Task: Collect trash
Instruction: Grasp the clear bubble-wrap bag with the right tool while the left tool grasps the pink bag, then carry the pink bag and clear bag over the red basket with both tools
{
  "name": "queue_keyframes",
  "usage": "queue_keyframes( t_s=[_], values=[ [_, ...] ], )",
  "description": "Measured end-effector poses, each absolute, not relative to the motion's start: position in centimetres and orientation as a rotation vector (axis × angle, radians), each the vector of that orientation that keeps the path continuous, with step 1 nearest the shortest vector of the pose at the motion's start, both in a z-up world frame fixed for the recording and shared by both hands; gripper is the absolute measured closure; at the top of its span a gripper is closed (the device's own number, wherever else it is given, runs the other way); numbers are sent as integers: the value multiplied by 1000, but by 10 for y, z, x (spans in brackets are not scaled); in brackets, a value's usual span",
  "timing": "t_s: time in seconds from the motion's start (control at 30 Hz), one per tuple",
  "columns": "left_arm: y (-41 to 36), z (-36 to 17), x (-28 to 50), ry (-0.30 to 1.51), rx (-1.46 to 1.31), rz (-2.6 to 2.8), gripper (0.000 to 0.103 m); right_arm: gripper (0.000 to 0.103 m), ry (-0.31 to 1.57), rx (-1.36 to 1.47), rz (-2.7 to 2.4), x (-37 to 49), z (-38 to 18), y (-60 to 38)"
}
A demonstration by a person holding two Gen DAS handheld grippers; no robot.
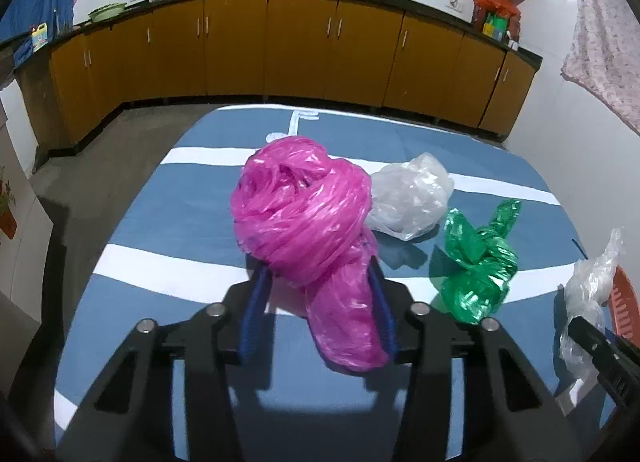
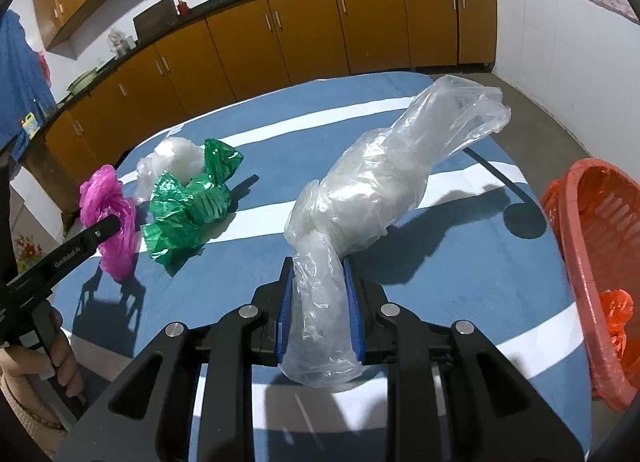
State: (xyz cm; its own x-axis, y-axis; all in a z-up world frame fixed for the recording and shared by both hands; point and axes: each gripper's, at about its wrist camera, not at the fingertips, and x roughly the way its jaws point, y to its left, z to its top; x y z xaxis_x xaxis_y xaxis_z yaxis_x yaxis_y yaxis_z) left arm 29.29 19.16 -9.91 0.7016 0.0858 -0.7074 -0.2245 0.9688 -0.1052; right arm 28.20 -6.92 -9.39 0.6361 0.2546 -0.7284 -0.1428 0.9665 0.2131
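Note:
My left gripper [image 1: 318,274] is shut on a knotted pink plastic bag [image 1: 304,218], held above the blue-and-white striped cloth [image 1: 168,222]. The pink bag also shows in the right wrist view [image 2: 108,210]. My right gripper [image 2: 318,266] is shut on a knotted clear plastic bag [image 2: 376,198], lifted over the cloth; it also shows in the left wrist view [image 1: 588,282]. A green plastic bag [image 1: 476,266] and a whitish crumpled bag [image 1: 412,194] lie on the cloth between the two grippers.
An orange plastic basket [image 2: 592,246] stands at the table's right edge with an orange bag [image 2: 616,310] inside. Yellow-brown kitchen cabinets [image 1: 296,50] run behind the table. Grey floor [image 1: 96,166] lies left of the table.

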Motion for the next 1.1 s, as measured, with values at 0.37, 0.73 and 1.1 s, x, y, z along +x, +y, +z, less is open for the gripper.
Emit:
queue_keyframes(
  t_s=[0.37, 0.73, 1.1],
  values=[
    [185, -81, 256, 717, -176, 119, 89, 78, 815, 154, 230, 261, -79, -86],
    [160, -64, 225, 687, -146, 44, 90, 78, 783, 164, 222, 243, -68, -99],
    [95, -27, 209, 618, -121, -124, 90, 78, 741, 171, 181, 217, -56, -133]
  ],
)
